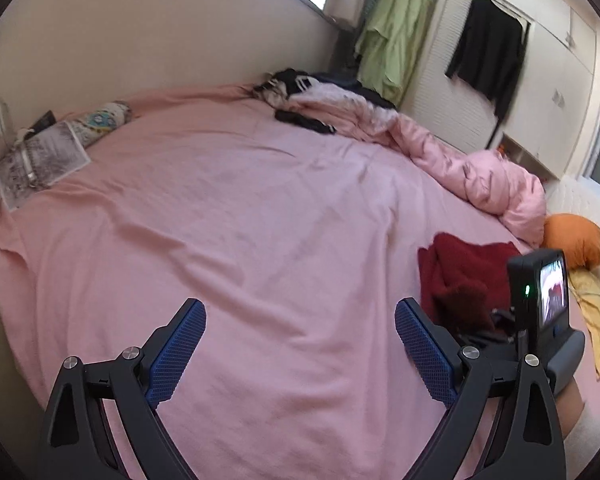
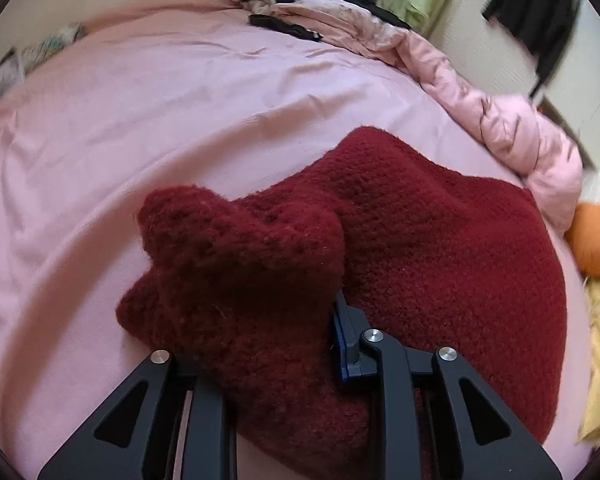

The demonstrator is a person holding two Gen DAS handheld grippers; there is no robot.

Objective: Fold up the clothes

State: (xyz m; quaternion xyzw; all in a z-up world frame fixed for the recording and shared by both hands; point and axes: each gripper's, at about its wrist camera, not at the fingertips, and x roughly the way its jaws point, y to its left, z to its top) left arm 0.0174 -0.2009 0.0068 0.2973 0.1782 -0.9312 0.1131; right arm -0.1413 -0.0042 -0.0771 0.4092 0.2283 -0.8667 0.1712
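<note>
Pink bedsheet (image 1: 240,220) takes up nearly the whole scene, with a rumpled pink duvet (image 1: 480,168) bunched along the far right edge and a heap of dark clothes (image 1: 296,96) at the far corner. So the dark red knit sweater (image 2: 420,240) is lying in a heap on the right side of the bed, and the right gripper (image 2: 260,320) has a thick bunched fold of it clamped between its fingers, the wad bulging up and to the left over them. The left gripper (image 1: 300,344) is wide open with nothing in it, over bare sheet, and the sweater sits off to its right, so that hand has to swing rightward to help. Looks to me like the spread-it-flat stage hasn't happened yet. Plenty of free sheet to the left for laying it out. An orange pillow (image 1: 574,240) and some yellow fabric (image 1: 596,320) sit just past the sweater on the right, close enough to get dragged along.
</note>
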